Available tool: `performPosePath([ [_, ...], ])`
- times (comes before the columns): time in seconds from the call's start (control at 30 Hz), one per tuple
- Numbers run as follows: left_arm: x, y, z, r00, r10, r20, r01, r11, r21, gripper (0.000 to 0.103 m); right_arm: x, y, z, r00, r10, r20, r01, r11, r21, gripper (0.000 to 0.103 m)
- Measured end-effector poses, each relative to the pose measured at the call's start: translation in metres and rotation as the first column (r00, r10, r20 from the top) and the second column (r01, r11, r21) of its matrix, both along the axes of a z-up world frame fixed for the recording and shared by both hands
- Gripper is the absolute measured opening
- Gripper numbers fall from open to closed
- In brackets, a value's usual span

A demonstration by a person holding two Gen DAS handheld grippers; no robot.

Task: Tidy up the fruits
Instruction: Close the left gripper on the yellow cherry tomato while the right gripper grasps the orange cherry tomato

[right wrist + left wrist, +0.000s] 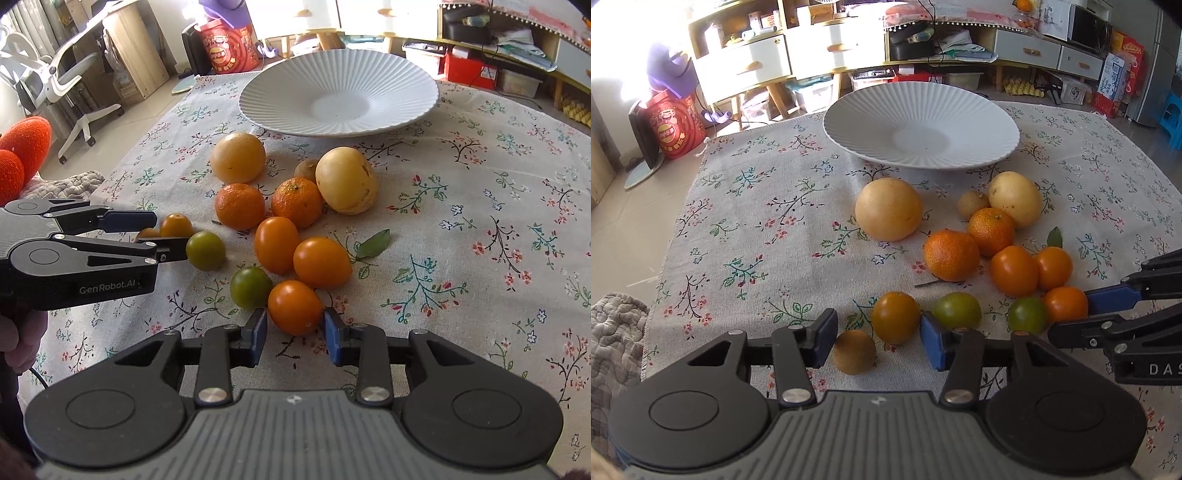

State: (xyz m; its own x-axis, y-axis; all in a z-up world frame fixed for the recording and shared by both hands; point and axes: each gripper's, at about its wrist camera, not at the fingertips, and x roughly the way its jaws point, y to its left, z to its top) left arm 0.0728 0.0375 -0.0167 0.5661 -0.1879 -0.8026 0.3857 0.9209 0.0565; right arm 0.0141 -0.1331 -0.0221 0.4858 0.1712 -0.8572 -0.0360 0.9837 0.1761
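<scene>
Between the spread fingers of the right gripper (pixel 294 338) sits an orange tomato (pixel 295 306), flanked but not visibly clamped. The left gripper (pixel 878 341) is also spread, around a brown fruit (pixel 854 351) and another tomato (pixel 895 316). Both work over a floral tablecloth (pixel 480 206) strewn with fruit, with a white ribbed plate (pixel 340 92) beyond. Past the table stand white-drawered cabinets (pixel 746 66), a red bag (pixel 674 125) and an office chair (pixel 55 74).
</scene>
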Motion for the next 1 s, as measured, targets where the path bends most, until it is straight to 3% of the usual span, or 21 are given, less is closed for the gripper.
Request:
performPosePath([
  [0.33, 0.002, 0.001, -0.002, 1.0, -0.006, 0.008, 0.006, 1.0, -0.03, 0.027, 0.0, 0.0, 0.0, 1.0, -0.004, 0.014, 0.004, 1.0, -0.002, 0.029],
  [0.47, 0.001, 0.001, 0.0, 1.0, -0.014, 0.004, 0.015, 0.999, -0.045, 0.004, -0.002, 0.001, 0.001, 1.0, -0.002, 0.019, 0.002, 1.0, -0.011, 0.028],
  [1.0, -0.002, -0.002, 0.014, 1.0, 0.001, 0.027, 0.0, 0.999, -0.04, 0.004, -0.003, -0.001, 0.018, 0.999, -0.007, 0.041, 0.007, 1.0, -0.005, 0.028],
])
